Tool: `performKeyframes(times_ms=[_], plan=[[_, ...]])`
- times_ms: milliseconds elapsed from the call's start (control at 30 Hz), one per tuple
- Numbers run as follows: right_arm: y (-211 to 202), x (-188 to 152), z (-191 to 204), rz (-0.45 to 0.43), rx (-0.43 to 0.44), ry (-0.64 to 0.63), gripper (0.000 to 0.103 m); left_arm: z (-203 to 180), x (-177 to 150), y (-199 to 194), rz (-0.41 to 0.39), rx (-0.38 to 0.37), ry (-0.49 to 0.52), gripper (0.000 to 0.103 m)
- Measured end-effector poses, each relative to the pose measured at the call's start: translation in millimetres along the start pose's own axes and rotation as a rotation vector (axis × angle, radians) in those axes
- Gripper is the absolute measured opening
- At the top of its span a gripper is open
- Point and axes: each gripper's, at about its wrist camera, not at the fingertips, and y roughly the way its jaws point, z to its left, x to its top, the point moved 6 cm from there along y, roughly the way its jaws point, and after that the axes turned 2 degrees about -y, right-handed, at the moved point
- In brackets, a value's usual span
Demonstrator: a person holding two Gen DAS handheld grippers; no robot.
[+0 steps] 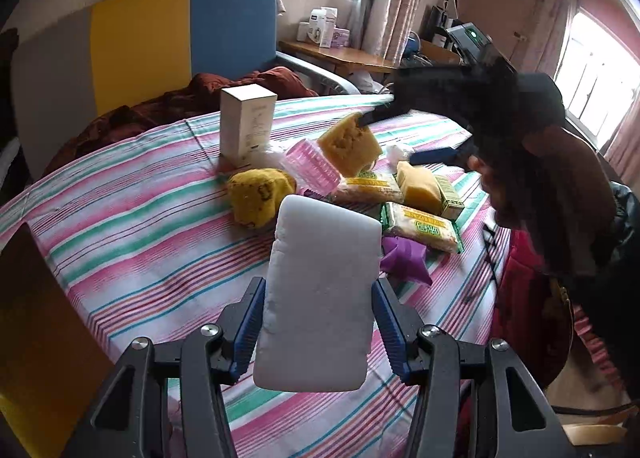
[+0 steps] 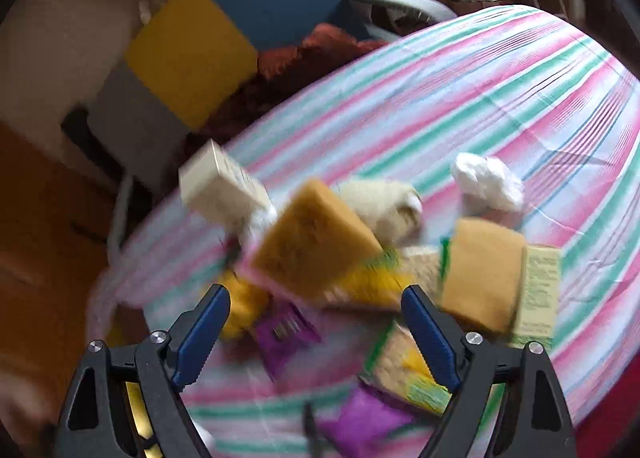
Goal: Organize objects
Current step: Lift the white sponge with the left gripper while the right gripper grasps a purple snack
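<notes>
My left gripper (image 1: 319,283) is shut on a white foam block (image 1: 320,290), held upright above the striped bed sheet (image 1: 132,242). Beyond it lies a pile: a yellow knit piece (image 1: 260,194), a pink ribbed tub (image 1: 312,170), food packets (image 1: 420,226), a purple pouch (image 1: 404,258) and an upright white box (image 1: 248,122). My right gripper (image 2: 316,292) stands wide open over this pile. A tilted yellow sponge (image 2: 316,242) sits just past its fingertips, resting on the pink tub. In the left wrist view the right gripper (image 1: 394,138) hovers at that sponge (image 1: 352,146).
A second yellow sponge (image 2: 480,274), a pale green box (image 2: 538,290), a cream rolled cloth (image 2: 384,206) and a crumpled white bag (image 2: 486,178) lie nearby. A grey, yellow and blue headboard (image 1: 140,38) and a maroon blanket (image 1: 208,94) lie behind. The person (image 1: 568,186) leans in at right.
</notes>
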Motion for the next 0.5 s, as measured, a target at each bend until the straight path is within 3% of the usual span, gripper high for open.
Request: performKeyframes(times_ms=[167, 267, 500], plan=[[6, -27, -10, 0.233, -0.2, -0.248, 0.086, 8, -6, -8, -0.01, -0.008, -0.035, 0.054], [11, -36, -23, 0.31, -0.279, -0.3, 0.082, 11, -9, -12, -0.015, -0.016, -0.056, 0.054], [4, -62, -7, 0.364, -0.213, -0.351, 0.076, 13, -15, -28, -0.034, -0.013, -0.065, 0.055]])
